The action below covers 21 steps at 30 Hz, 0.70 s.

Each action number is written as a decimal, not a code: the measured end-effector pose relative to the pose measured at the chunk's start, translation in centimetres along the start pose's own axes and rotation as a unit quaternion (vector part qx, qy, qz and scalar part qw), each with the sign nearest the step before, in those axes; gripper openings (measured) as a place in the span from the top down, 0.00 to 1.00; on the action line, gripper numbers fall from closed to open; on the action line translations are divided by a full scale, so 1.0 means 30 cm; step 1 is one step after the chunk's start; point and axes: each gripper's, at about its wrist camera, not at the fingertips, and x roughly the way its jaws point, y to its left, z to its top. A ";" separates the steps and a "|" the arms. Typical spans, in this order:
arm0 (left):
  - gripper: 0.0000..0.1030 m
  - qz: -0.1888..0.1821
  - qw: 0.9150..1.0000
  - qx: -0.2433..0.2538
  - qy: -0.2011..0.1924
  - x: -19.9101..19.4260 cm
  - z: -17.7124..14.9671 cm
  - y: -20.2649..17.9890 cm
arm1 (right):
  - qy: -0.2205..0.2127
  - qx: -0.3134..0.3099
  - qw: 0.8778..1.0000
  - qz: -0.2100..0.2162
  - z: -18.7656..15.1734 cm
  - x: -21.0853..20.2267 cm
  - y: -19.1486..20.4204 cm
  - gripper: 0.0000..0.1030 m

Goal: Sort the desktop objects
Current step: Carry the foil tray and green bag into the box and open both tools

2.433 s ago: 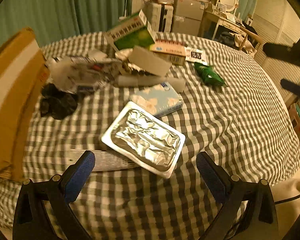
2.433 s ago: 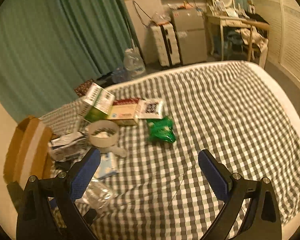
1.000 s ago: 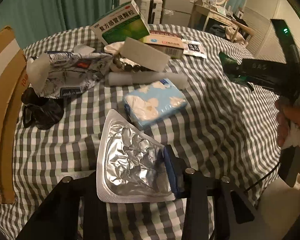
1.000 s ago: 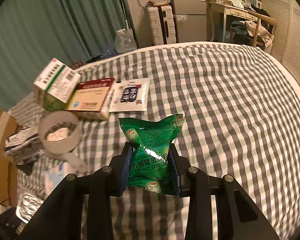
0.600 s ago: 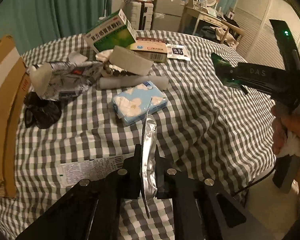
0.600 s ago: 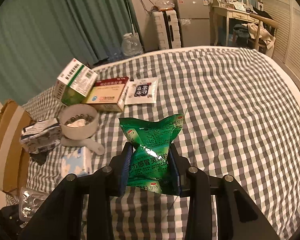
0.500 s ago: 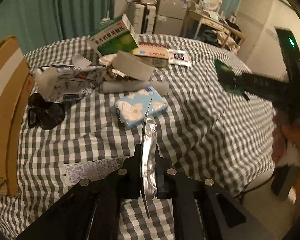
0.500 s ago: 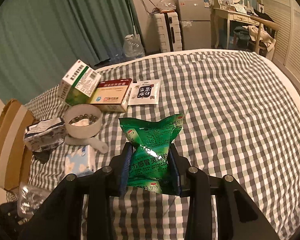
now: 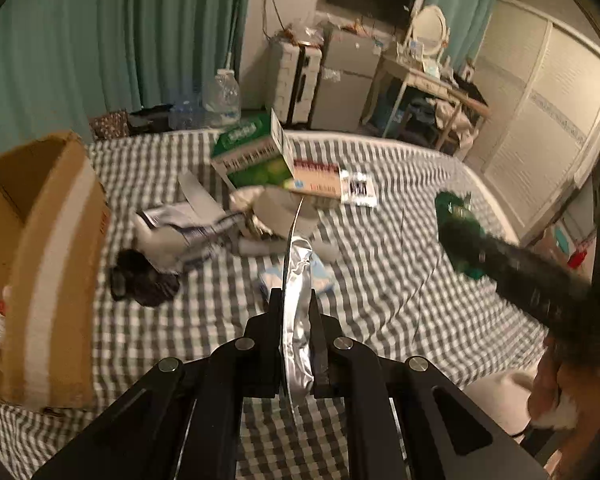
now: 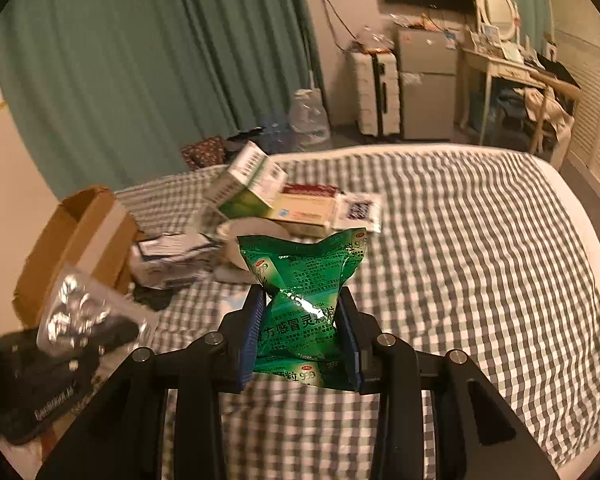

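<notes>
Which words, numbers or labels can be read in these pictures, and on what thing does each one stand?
"999" on the green packet held in the right tool.
"感冒灵" on the same packet; the smaller print there is too small to read.
White lettering on the left tool's body: too blurred.
Green box, flat box, white sachet: print blurred, unreadable.
</notes>
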 end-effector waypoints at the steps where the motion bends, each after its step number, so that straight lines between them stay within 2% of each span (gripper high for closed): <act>1: 0.92 0.002 1.000 -0.004 -0.001 -0.017 0.012 0.010 | -0.003 -0.008 1.000 0.002 0.009 -0.021 0.029 0.66; 6: 0.92 0.011 1.000 -0.022 0.003 -0.103 0.080 0.076 | -0.015 -0.026 0.999 0.015 0.022 -0.090 0.118 0.66; 11: 0.92 0.025 0.999 -0.028 -0.014 -0.192 0.120 0.145 | -0.018 -0.056 0.998 0.023 0.026 -0.145 0.224 0.66; 18: 0.92 0.074 0.996 -0.032 -0.030 -0.313 0.136 0.271 | -0.035 -0.097 0.993 0.051 0.064 -0.214 0.407 0.66; 21: 0.92 0.089 0.994 -0.041 -0.040 -0.368 0.140 0.348 | -0.034 -0.118 0.989 0.077 0.092 -0.226 0.519 0.66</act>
